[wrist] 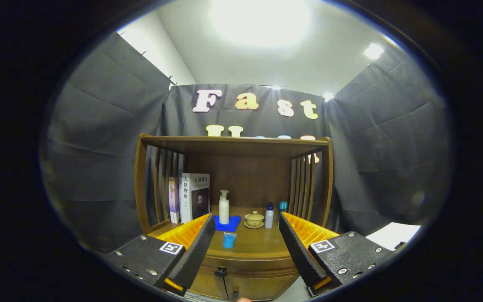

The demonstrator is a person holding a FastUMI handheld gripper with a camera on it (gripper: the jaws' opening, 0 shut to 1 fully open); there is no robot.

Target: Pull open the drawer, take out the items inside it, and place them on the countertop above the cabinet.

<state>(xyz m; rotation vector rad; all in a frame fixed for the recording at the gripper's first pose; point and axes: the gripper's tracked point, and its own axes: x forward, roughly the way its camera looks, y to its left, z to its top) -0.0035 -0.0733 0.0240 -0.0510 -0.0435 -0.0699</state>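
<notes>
Wooden cabinet (241, 268) sits square ahead of me, and what matters is that the drawer (247, 263) lies below the line my claw (245, 245) is pointing along. I am holding the claw wide, its fingers spread well apart and empty, touching nothing. Between them I look onto the bench (262, 245), not onto the drawer front. The drawer's small dark handle (220, 272) sits on the curved front under the bench edge, lower than the fingertips and a little toward my left finger. The drawer looks shut, so I judge the pull has not begun, and I cannot see what it holds.

The drawer's long axis runs side to side across my view, so the pull should come straight back toward me. To reach the handle I expect to drop the claw and nudge it left.

On the bench a blue cup (229, 240) stands nearest the front edge, with a pump bottle (224, 207) on a blue mat (229, 224) and a lidded tea bowl (254, 219) behind it.
</notes>
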